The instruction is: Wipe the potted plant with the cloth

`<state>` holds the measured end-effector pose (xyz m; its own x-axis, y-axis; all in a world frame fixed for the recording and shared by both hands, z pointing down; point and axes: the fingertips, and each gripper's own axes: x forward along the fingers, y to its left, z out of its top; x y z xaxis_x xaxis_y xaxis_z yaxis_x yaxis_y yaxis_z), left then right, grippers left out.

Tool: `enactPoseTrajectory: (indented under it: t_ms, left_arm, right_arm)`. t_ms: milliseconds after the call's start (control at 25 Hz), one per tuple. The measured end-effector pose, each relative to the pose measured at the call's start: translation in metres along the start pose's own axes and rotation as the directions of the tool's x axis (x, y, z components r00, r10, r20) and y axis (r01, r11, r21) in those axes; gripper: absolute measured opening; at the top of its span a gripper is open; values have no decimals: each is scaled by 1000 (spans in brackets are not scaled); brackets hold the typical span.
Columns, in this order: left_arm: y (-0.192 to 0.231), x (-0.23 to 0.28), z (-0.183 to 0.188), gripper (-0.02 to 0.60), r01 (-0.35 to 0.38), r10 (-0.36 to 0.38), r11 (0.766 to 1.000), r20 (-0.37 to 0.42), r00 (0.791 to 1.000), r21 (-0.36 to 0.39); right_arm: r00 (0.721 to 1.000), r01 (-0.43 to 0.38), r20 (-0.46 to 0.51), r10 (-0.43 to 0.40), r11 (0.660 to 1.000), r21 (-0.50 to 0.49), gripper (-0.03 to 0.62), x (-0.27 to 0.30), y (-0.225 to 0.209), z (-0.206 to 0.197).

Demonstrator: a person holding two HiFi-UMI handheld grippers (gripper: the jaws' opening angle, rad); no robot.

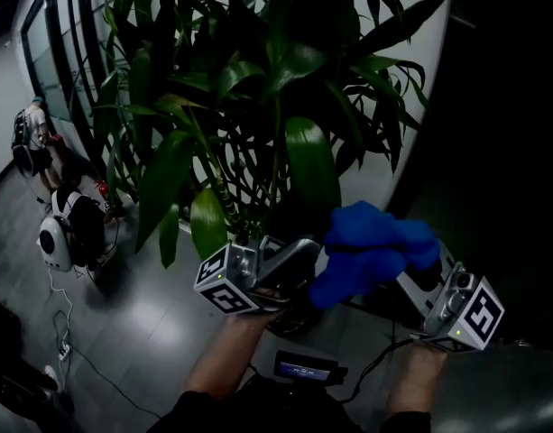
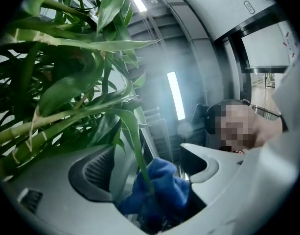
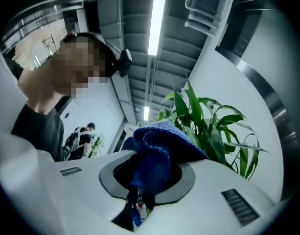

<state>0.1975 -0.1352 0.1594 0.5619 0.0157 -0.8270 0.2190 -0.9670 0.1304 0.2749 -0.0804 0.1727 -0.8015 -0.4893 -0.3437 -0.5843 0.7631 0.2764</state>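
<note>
Head view: potted plant (image 1: 258, 88), long dark green leaves, fills the upper middle, leaves hanging over both my tools. My left gripper (image 1: 299, 253) reaches in under the foliage from lower left; my right gripper (image 1: 407, 273) comes from lower right, its tips buried in the blue cloth (image 1: 371, 251), bunched just beside the left gripper's tips. Grey floor (image 1: 150, 332), with a white headset (image 1: 64, 233) and a thin cable (image 1: 64, 332) at left, well apart from the plant. Left gripper view: my jaws stand apart, gripping nothing; one narrow leaf (image 2: 135, 146) runs down through the gap, the blue cloth directly behind it; stalks and leaves crowd the left half. Right gripper view: my jaws are closed on the cloth, which bulges up above them and blocks the middle; the plant shows at right, a ceiling light strip (image 3: 156, 23) above, a distant person (image 3: 83, 138) at left.
</note>
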Motion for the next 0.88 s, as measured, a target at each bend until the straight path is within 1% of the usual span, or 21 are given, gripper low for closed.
enactPoseTrajectory:
  t_ms: [80, 200, 280, 320, 360, 440, 560, 640, 760, 880]
  left_arm:
    - [2, -3, -4, 419, -8, 8, 1000, -2, 1000, -10]
    - [0, -6, -6, 419, -9, 10, 1000, 8, 1000, -26]
    - [-4, -6, -6, 419, -1, 1, 999, 22, 1000, -34]
    - [-7, -5, -6, 419, 6, -5, 999, 28, 1000, -36]
    - [-9, -4, -6, 419, 14, -13, 999, 33, 999, -37]
    - [-14, -1, -6, 419, 28, -26, 999, 39, 999, -36]
    - [-16, 4, -5, 419, 41, -39, 998, 45, 998, -43]
    - [-18, 7, -5, 419, 46, -44, 998, 50, 998, -48]
    - [-22, 8, -6, 419, 50, -47, 997, 56, 997, -50]
    - [-21, 9, -6, 420, 45, -42, 998, 60, 997, -53]
  right_arm:
    - [993, 26, 113, -26, 1000, -2, 74, -11, -8, 27]
    - [966, 92, 246, -82, 995, -32, 74, -21, -20, 66]
    - [948, 120, 304, -92, 990, -74, 74, -18, -23, 89]
    - [946, 129, 312, -89, 986, -109, 74, -11, -22, 97]
    - [948, 136, 306, -84, 979, -152, 74, -2, -22, 102]
    - [962, 139, 261, -75, 962, -235, 74, 23, -22, 103]
    - [984, 107, 167, -58, 947, -303, 74, 62, -26, 89]
    - [997, 64, 65, -45, 945, -322, 74, 81, -26, 66]
    - [996, 16, -74, -41, 951, -309, 74, 88, -21, 23]
    - [990, 19, -131, -56, 964, -267, 74, 78, -17, -7]
